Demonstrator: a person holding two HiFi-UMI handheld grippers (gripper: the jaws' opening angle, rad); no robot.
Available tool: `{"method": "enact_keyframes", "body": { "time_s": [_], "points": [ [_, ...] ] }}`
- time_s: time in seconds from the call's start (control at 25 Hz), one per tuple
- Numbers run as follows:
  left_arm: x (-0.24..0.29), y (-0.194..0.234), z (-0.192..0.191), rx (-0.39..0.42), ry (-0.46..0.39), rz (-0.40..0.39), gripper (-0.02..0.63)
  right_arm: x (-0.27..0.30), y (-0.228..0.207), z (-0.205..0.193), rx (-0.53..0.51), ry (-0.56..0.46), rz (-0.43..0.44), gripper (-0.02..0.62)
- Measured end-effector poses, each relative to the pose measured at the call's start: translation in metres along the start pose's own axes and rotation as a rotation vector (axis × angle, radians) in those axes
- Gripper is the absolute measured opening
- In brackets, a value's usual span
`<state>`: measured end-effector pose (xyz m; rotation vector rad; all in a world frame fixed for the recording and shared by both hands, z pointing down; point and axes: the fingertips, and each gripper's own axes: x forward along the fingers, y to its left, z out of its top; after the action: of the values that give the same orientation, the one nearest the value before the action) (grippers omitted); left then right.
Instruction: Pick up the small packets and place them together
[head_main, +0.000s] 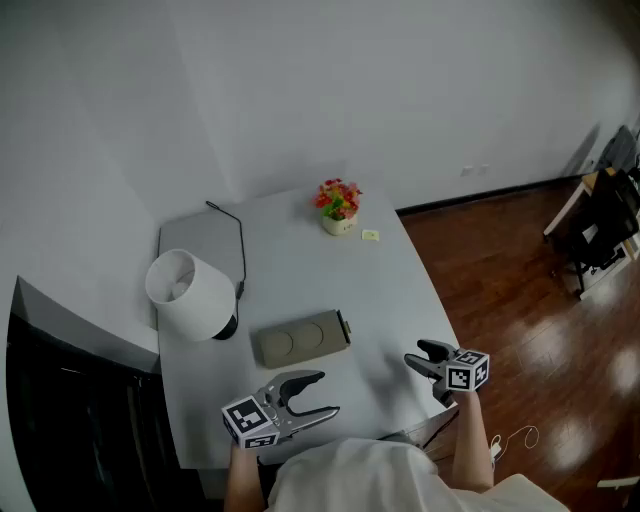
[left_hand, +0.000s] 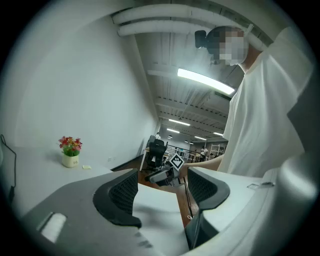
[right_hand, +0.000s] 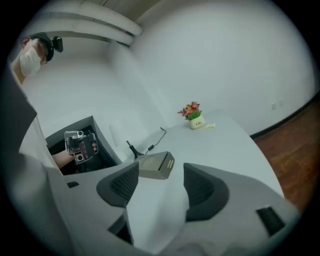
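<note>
Head view: grey table (head_main: 300, 275). The left gripper (head_main: 328, 393) and right gripper (head_main: 413, 352) are over its near edge. One small packet (head_main: 371, 236) lies at the far end, just beside the flower pot (head_main: 339, 222). Tan box (head_main: 303, 339) mid-table, lamp (head_main: 190, 293) to its left.

Left gripper view: jaws parted, nothing between them; right gripper visible beyond.

Right gripper view: jaws parted, empty; tan box ahead, small packet far off by the flower pot
</note>
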<state>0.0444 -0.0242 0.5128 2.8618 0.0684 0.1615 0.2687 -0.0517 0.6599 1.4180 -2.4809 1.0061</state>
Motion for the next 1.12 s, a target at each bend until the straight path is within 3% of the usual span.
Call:
{"method": "enact_keyframes", "body": {
  "time_s": [0.28,0.68,0.92,1.12],
  "points": [
    [0.003,0.032,0.010,0.007,-0.038,0.135,0.298,0.042,-0.051,-0.026,0.147,0.064,0.006,0.290],
    [-0.022,0.084,0.011,0.048,-0.033,0.474,0.298,0.150,-0.040,-0.010,0.331,0.064,0.196,0.264],
    [-0.035,0.084,0.008,0.043,-0.046,0.533,0.298,0.194,-0.042,-0.013,0.497,0.014,0.194,0.262],
    [-0.050,0.083,0.008,0.008,-0.089,0.575,0.298,0.223,-0.031,-0.013,0.563,-0.004,0.209,0.264]
  ]
}}
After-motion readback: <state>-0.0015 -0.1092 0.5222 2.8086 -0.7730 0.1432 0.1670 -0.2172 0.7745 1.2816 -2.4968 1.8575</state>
